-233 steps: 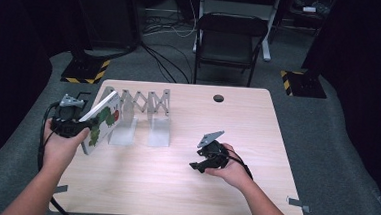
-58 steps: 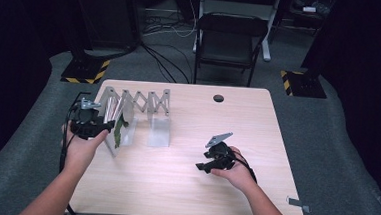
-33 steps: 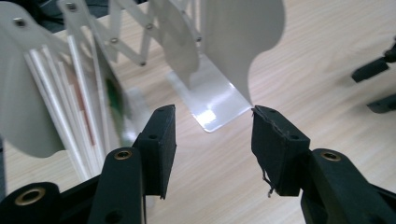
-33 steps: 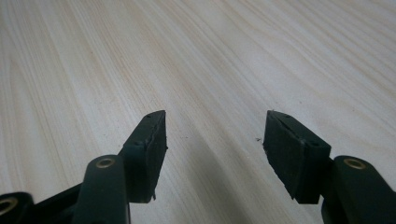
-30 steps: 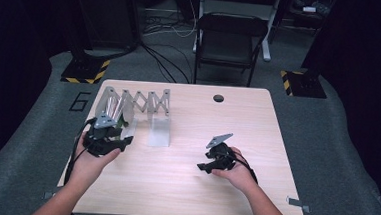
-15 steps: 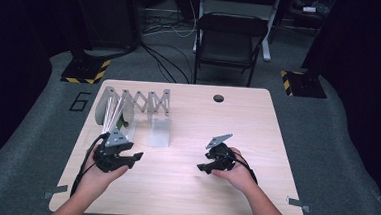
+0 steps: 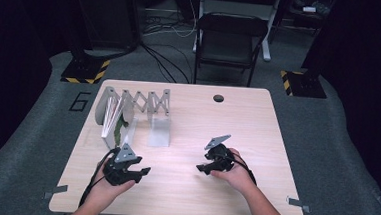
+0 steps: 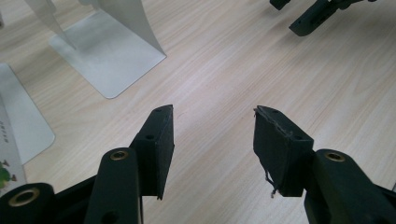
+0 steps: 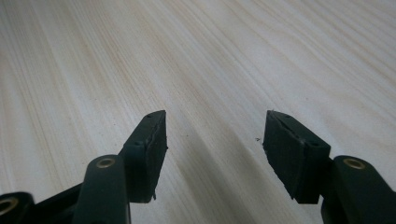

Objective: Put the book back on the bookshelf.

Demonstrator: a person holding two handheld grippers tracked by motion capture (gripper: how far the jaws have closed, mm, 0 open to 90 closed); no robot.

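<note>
A grey metal accordion rack point(image 7: 151, 101) stands on the table's far left part. A thin white book with a green picture point(image 7: 117, 120) leans upright in its left end. My left gripper point(image 7: 142, 172) rests low near the table's front left, jaws open and empty, pointing right. In the left gripper view its jaws point(image 8: 212, 116) stand apart over bare wood, with a flat rack plate point(image 8: 107, 56) beyond them and the book's corner point(image 8: 7, 161) at the left edge. My right gripper point(image 7: 203, 167) sits right of centre, open and empty. Its jaws point(image 9: 212, 121) frame bare tabletop.
The wooden table point(image 7: 257, 121) has a round cable hole point(image 7: 218, 97) at the back. A black chair point(image 7: 230, 40) stands behind it, on grey carpet with cables. The right gripper's jaw tips point(image 8: 322, 14) appear at the top right of the left gripper view.
My left hand has drawn back from the rack toward the table's front edge and sunk lower, empty. The book stays in the rack. The right hand has not moved.
</note>
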